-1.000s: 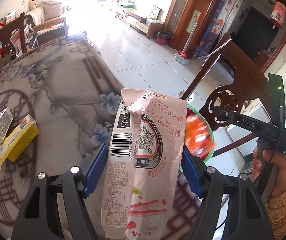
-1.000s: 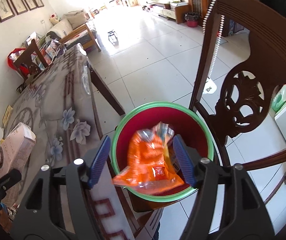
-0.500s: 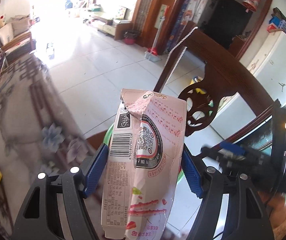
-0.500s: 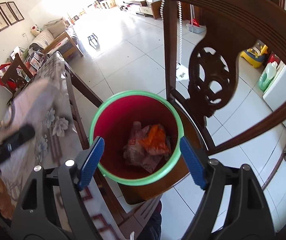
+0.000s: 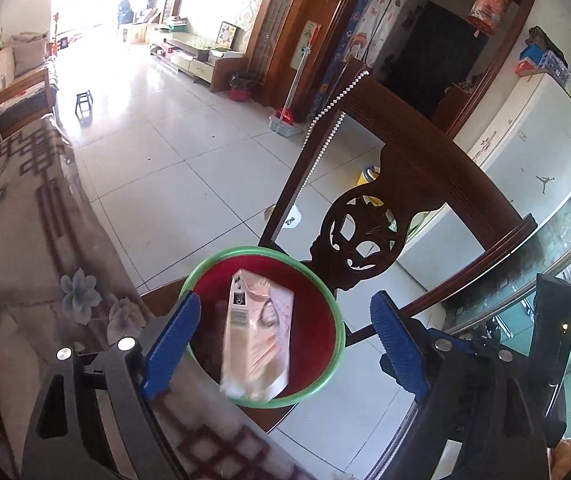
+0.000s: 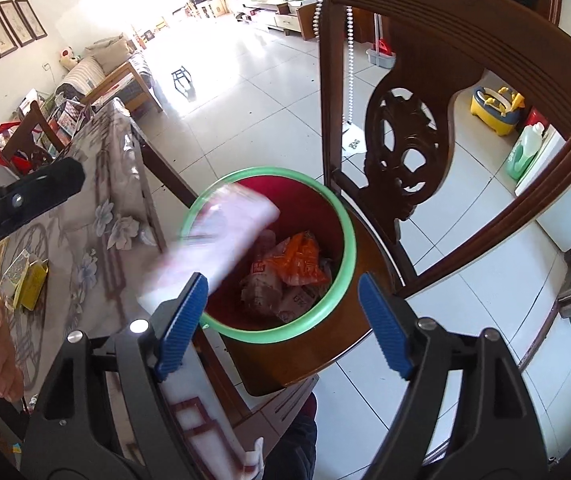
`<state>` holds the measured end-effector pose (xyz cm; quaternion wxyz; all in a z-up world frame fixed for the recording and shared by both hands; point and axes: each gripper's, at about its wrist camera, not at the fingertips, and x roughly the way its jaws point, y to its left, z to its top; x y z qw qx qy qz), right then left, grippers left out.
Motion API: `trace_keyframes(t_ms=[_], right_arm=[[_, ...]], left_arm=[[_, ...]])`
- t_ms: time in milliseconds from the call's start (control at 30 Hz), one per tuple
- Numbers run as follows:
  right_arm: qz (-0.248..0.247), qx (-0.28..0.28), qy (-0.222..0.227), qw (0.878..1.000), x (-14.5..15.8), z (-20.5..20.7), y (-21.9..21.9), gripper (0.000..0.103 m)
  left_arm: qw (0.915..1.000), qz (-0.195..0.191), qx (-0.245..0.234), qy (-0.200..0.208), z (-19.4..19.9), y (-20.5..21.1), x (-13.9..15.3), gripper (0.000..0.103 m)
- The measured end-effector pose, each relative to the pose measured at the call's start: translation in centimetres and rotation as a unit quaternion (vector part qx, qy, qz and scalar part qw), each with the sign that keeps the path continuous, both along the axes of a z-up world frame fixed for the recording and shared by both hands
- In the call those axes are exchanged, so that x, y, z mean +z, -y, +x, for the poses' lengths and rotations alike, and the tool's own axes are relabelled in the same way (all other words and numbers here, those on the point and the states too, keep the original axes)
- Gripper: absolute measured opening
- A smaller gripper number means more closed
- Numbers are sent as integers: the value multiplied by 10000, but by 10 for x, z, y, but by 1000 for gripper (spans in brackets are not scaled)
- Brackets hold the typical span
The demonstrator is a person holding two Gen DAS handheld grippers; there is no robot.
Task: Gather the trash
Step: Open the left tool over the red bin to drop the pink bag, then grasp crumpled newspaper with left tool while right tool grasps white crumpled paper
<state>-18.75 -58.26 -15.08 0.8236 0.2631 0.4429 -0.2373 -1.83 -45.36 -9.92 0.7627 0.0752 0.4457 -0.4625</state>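
Left wrist view: left gripper (image 5: 281,346) spread wide, jaws just opened, nothing pinched; pink carton (image 5: 257,336) loose, blurred, over the mouth of the red bin (image 5: 327,304) with green rim, beside the tabletop (image 5: 21,240) edge. Right gripper (image 6: 281,320) also spread, empty, above orange wrapper (image 6: 299,260) inside the bin.

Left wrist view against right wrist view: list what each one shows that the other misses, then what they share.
Only the left wrist view shows the white fridge behind the chair and the left gripper open over the bin, its jaws having just been opening.

Only the right wrist view shows the orange wrapper in the bin, the yellow box on the table, the framed pictures and the open right gripper.

Both show the green-rimmed bin on the chair and the blurred pink carton at its mouth, clear of the pads.
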Motion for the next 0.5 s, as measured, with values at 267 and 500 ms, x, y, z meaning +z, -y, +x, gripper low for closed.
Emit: trace_keyframes(t_ms=[267,500], right_arm=[[-64,713,148,9973,13,49,-49,76],[-73,1496,217,9885,20,100,-115,76]], left_arm=[[9960,-248,858,95,14,-106,21,83],[9747,-167,2230,55,22,-245,21,83]])
